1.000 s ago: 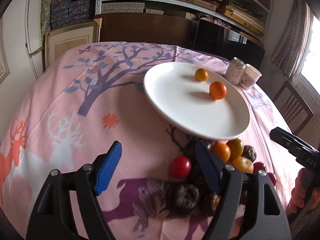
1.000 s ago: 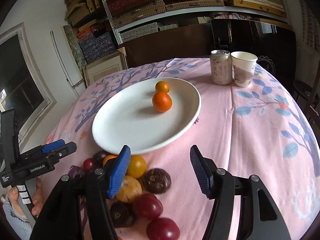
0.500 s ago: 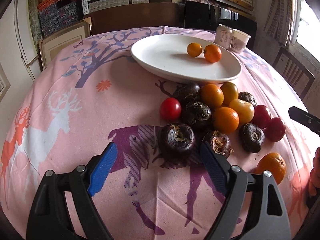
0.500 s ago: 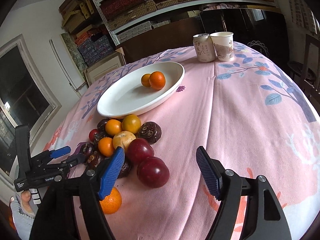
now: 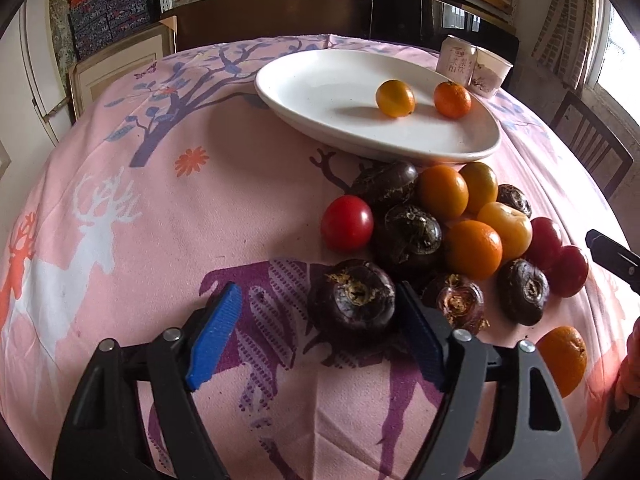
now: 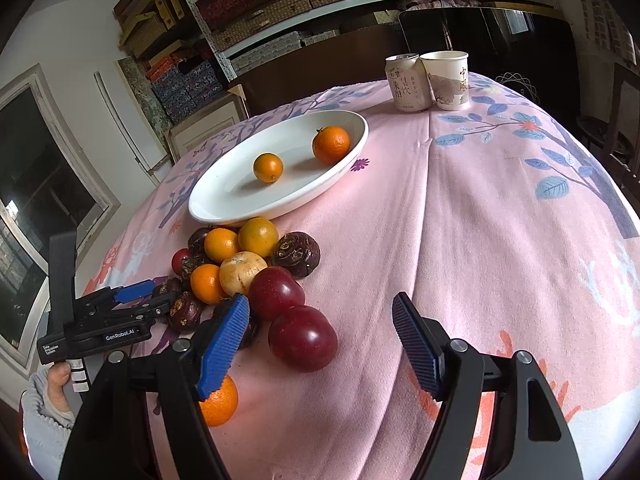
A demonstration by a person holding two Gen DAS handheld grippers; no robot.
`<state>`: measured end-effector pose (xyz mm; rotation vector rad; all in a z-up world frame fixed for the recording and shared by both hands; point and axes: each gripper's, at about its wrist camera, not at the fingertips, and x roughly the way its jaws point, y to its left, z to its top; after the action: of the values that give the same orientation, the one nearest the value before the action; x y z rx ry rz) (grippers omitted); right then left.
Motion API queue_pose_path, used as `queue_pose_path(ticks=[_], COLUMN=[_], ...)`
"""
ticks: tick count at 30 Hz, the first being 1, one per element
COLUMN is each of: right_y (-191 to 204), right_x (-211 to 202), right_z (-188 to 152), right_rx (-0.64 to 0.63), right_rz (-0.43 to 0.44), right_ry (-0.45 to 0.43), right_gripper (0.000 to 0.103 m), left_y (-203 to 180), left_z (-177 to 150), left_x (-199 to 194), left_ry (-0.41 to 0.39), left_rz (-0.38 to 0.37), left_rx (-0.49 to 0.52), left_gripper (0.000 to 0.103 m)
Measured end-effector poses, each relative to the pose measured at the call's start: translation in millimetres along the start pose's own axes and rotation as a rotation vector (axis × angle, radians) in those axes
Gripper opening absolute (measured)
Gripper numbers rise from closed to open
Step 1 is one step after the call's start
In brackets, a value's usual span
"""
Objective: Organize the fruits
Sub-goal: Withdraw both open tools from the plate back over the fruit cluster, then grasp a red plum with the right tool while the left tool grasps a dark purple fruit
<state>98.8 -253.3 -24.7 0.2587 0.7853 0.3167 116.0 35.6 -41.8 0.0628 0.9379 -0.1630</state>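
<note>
You had left gripper (image 5: 318, 338) closing round dark chestnut (image 5: 352, 300), not yet pinched; right gripper (image 6: 320, 346) open, empty; next: squeeze, carry to plate (image 5: 320, 80).

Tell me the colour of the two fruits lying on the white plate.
Both fruits are orange, the smaller one yellower; the right wrist view shows them best.

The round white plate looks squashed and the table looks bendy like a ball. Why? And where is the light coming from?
Left wrist view: the fisheye lens bulges the pink printed tablecloth and stretches the round white plate into an oval; bright window glare at the right edge, and fruit shadows fall leftward. Right wrist view: same bulge, dark rounded corners, and the two dark red plums show small shiny spots.
</note>
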Motion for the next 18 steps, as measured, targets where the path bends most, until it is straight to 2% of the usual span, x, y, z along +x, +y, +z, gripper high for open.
queue_pose_path(ticks=[2,3,4,6,11,15,18], right_y=[2,3,4,5,10,15,10], right_x=[2,4,6,9,13,17,24], right_z=[-2,-3,-4,-6,-8,-10,-9], right_rx=[-0.014,-0.022,-0.029,-0.036,-0.06,-0.084,-0.056], right_rz=[-0.02,-0.03,-0.03,-0.019,0.0,0.028,0.035], right_ry=[0.014,0.025,0.039,0.063,0.095,0.122,0.152], right_gripper=[0.074,0.07,0.063,0.059,0.055,0.046,0.041], left_y=[-7,-11,-15,-17,-11,-7,-7], left_z=[-3,-5,-5,-7,-7,-7,-7], left_x=[-3,-4,-5,-6,-10,-15,-15], left_ry=[-0.005,-0.008,-0.01,-0.011,-0.014,-0.034,-0.034], left_rz=[0.003,0.004,-0.002,-0.009,-0.039,-0.056,-0.056], left_rx=[0.036,0.053,0.064,0.068,0.034,0.011,0.013], left_gripper=[0.054,0.05,0.042,0.042,0.042,0.042,0.042])
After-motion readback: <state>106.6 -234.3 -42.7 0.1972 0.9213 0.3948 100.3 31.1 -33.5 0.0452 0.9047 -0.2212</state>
